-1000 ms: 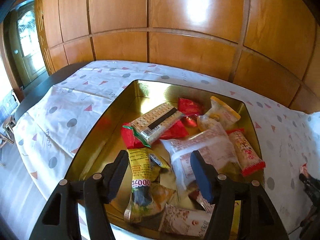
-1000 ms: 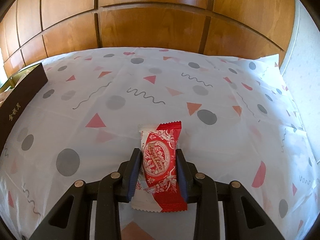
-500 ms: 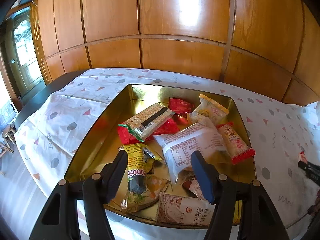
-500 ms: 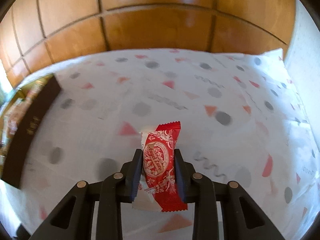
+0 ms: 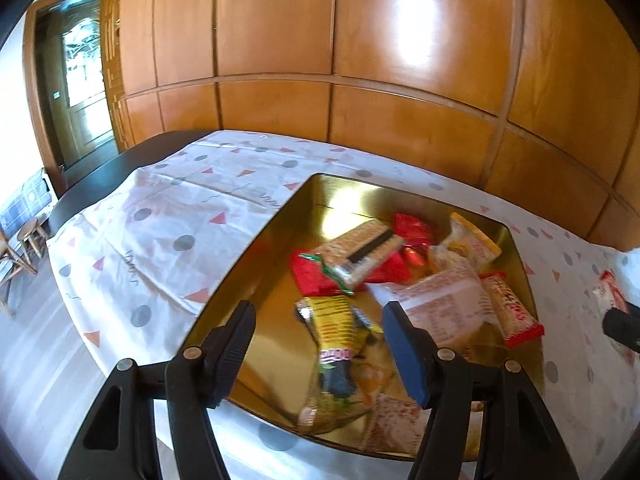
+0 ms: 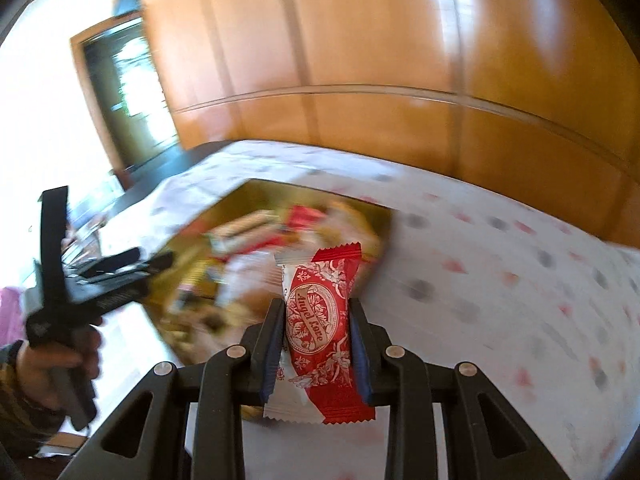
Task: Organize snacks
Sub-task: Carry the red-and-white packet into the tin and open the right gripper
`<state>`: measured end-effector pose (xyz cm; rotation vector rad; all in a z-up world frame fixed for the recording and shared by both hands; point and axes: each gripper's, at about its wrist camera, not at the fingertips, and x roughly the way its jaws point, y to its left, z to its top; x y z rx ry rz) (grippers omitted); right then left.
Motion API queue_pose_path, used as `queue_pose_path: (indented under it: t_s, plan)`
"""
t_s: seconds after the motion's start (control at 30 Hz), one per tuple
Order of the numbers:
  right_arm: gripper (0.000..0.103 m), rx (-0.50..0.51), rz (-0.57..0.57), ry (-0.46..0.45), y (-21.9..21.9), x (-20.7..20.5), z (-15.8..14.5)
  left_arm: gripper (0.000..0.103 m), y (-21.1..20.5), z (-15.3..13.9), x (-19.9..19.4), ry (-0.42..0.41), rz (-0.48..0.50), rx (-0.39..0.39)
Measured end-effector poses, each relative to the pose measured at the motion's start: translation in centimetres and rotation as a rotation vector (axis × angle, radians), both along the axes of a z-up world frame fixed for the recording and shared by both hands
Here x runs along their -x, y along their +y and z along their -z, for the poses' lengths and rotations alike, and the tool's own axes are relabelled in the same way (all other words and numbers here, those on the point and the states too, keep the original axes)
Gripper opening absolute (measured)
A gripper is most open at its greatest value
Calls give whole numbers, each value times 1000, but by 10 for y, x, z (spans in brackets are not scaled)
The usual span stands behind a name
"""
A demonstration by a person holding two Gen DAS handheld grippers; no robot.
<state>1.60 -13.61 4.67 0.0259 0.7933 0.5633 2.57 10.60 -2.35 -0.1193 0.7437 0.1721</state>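
My right gripper (image 6: 316, 316) is shut on a red and white Angel Love snack packet (image 6: 318, 328) and holds it in the air, near the right side of the gold tin (image 6: 240, 196). My left gripper (image 5: 320, 320) is open and empty, hovering over the near edge of the gold tin (image 5: 240, 276). The tin holds several snack packets, among them a yellow one (image 5: 334, 328), a cracker pack (image 5: 360, 252) and a white one (image 5: 444, 308). The held packet also shows at the far right of the left wrist view (image 5: 610, 292).
The tin sits on a table under a white cloth (image 5: 160, 224) with grey dots and red triangles. A wooden panel wall (image 5: 360, 80) stands behind. A door (image 5: 80, 92) and stools (image 5: 28, 240) are at the left. The left gripper and hand (image 6: 72, 304) show in the right wrist view.
My right gripper has lifted the red packet off the cloth and swung left toward the tin. My left gripper has drawn back and shifted slightly left, staying open.
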Motion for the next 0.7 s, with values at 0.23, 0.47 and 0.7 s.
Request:
queue_pose_path:
  t_s: [0.23,0.47,0.7]
  plan:
    - [33,122,-138,130,73,-19,44,66,8,8,0,23,-4,8]
    - [33,171,-187,106,84,-2,48,66,3,12,-2,32,12,11]
    - [32,234,-224,62,103,5,57,71,2,9,-1,22,5,4]
